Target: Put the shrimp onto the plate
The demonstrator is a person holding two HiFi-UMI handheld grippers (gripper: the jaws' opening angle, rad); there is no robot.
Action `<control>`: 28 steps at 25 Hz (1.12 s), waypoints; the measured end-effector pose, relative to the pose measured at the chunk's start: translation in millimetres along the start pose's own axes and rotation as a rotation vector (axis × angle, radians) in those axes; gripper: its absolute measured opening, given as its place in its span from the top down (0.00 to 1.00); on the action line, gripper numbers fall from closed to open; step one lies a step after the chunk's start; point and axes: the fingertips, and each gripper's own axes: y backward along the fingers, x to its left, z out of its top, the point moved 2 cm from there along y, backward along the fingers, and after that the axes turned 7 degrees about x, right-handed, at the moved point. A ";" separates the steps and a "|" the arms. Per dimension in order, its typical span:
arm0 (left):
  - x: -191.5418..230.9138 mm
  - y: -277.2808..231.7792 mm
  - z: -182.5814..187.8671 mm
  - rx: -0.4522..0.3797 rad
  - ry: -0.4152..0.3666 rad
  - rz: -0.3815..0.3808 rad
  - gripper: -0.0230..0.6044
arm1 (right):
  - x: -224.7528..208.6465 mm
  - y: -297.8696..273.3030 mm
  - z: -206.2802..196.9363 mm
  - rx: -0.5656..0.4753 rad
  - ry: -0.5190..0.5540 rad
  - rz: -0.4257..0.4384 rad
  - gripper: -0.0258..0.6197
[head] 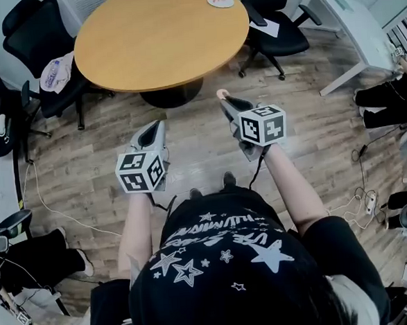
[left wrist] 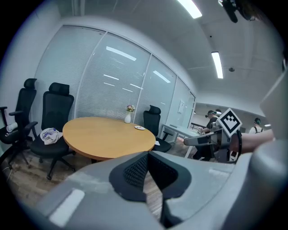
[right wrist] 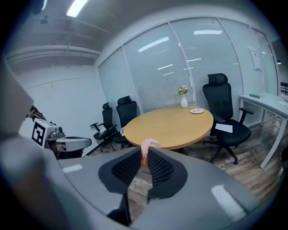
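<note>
Just past the star-printed shirt (head: 224,254), pinches shrimp (right wrist: 148,144) in right gripper (right wrist: 145,159) tips over bare floor (head: 195,148); left gripper (left wrist: 147,158) closed, empty. Risks dropping it before reaching far plate (head: 221,0): slim hold

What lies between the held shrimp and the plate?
Head view: a strip of wood floor, then bare tabletop, separates the shrimp in the right gripper from the plate.

Your head camera looked steeply down at the floor (head: 201,134). The cameras on your left gripper (head: 151,129) and right gripper (head: 226,102) sat just behind the jaws and faced forward, nearly level. All three views shared the round table (head: 161,36).
</note>
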 end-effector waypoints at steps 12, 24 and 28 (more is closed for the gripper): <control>23.0 4.3 -13.6 0.013 0.012 0.001 0.96 | 4.0 -5.5 -15.6 0.007 -0.011 -0.050 0.88; 27.7 -17.2 -3.7 0.021 0.040 0.033 0.96 | -28.2 -18.0 1.9 0.000 -0.031 -0.036 0.88; 44.0 -37.5 5.1 0.027 0.054 0.076 0.96 | -48.9 -44.6 14.1 0.025 -0.014 -0.017 0.88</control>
